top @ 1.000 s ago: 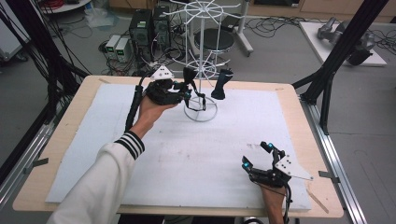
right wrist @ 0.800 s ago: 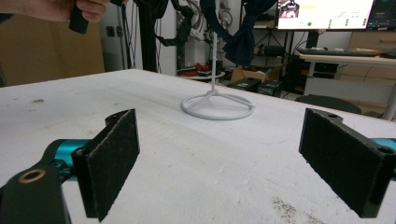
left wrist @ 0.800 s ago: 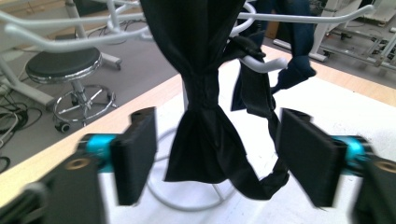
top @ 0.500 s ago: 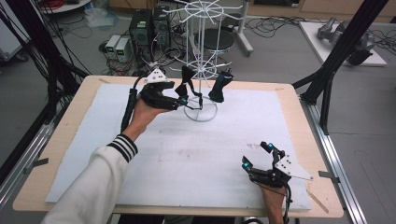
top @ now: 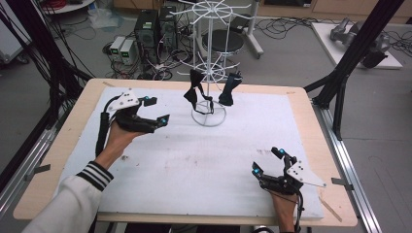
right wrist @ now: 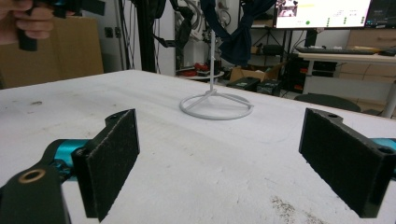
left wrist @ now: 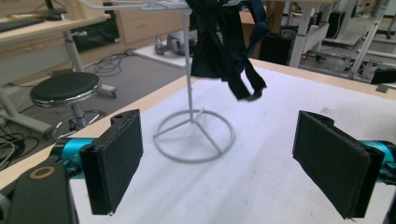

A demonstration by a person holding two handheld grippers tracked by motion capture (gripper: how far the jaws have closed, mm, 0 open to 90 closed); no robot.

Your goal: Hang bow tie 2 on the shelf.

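A white wire rack (top: 210,73) stands on its ring base (top: 209,118) at the back middle of the table. Two dark cloth pieces hang from it, one on the left (top: 195,92) and one on the right (top: 229,90). My left gripper (top: 155,110) hovers left of the rack, apart from the cloth. Its jaws have just been opening, and nothing lies between the pads (left wrist: 116,158); the cloth (left wrist: 215,46) and the ring base (left wrist: 194,135) are ahead. My right gripper (top: 266,161) rests open and empty at the front right, facing the rack base (right wrist: 217,106).
A white sheet (top: 194,165) covers the wooden table (top: 77,121). Black frame struts (top: 340,82) stand at the table's sides. Computers, cables and a stool (top: 223,41) sit on the floor behind. The other hand (right wrist: 28,21) is in the right gripper view's top left corner.
My left hand has drawn back from the rack to the left and toward the near side, lower than before. The dark cloth stays hanging. The right gripper has not moved.
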